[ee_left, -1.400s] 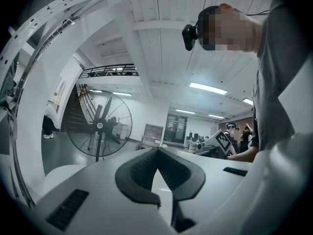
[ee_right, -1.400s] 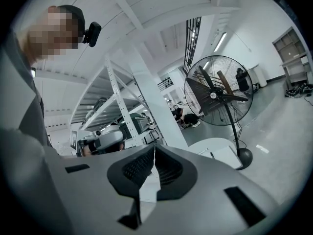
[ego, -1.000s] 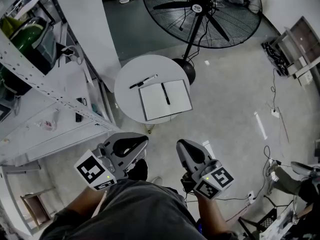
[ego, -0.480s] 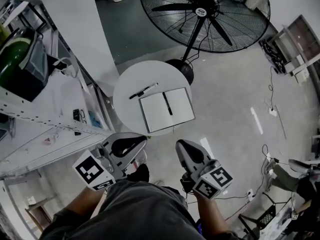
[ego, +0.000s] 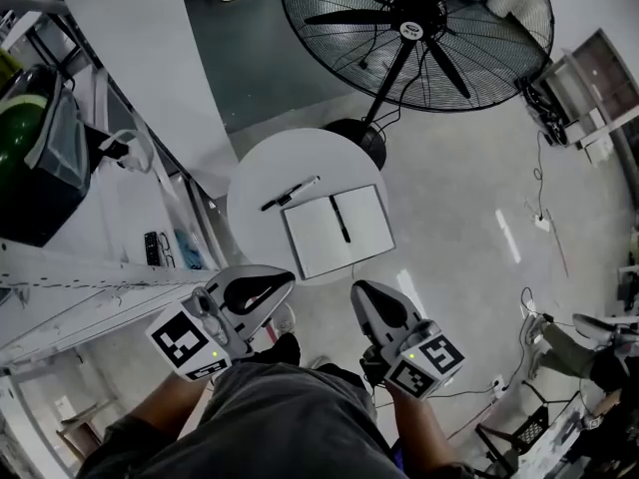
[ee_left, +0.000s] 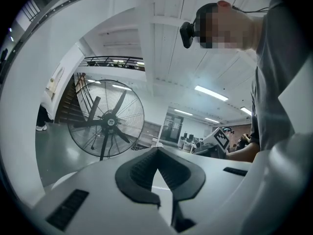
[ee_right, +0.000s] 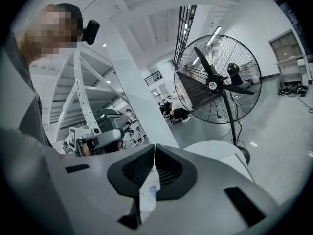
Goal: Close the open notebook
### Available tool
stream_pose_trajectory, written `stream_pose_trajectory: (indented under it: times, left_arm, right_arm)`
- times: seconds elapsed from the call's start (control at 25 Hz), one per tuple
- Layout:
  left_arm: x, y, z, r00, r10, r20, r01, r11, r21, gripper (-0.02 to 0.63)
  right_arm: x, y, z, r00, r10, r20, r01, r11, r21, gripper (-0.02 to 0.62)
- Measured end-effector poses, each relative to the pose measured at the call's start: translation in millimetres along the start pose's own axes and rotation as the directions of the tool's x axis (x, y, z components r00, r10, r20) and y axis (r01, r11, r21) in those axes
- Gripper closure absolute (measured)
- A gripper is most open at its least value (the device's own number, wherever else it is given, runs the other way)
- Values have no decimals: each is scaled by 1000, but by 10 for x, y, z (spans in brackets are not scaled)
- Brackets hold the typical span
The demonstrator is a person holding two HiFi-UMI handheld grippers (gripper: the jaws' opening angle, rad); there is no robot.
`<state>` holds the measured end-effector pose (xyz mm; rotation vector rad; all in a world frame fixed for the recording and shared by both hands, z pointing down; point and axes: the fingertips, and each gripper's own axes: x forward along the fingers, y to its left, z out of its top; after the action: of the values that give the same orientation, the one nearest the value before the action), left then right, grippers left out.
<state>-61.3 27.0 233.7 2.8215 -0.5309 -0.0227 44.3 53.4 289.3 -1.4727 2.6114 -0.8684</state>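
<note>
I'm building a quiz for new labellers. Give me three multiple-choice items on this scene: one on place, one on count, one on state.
1. Where does the open notebook lie?
A on the floor
B on the round table
C on a shelf

2. How many pens are on the table?
A one
B two
C four

3. The right hand-held gripper is:
A shut and empty
B wide open
C shut on a pen

Answers:
1 B: it rests on the white tabletop.
2 B: one pen lies on the open pages, and a second pen lies beside them.
3 A: its jaws meet with nothing between them.
</note>
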Motion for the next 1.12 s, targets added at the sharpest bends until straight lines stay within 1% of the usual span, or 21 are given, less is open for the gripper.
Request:
stream_pose_trajectory:
  times: [0.24,0.64,0.88,1.12]
  left_arm:
    - [-16,143,32,1000,5,-1,-5,1000,7,594]
    - [12,237,13,1000,19,-7,-19,1000,22,594]
    - [129,346,-49,998,54,-29,-53,998,35,594]
    - [373,473,-108,994,96,-50,-95,995,20,594]
  right_arm:
    - [143,-17,55,1000,-4,-6,4,1000,-4,574]
    - [233,-151,105,1000,-15,-12,15,1000,-5,574]
    - [327,-377,106,999,-7,-36,7,1000,-2,574]
    - [429,-699,112,997,15,-80,-15,1000,-1,574]
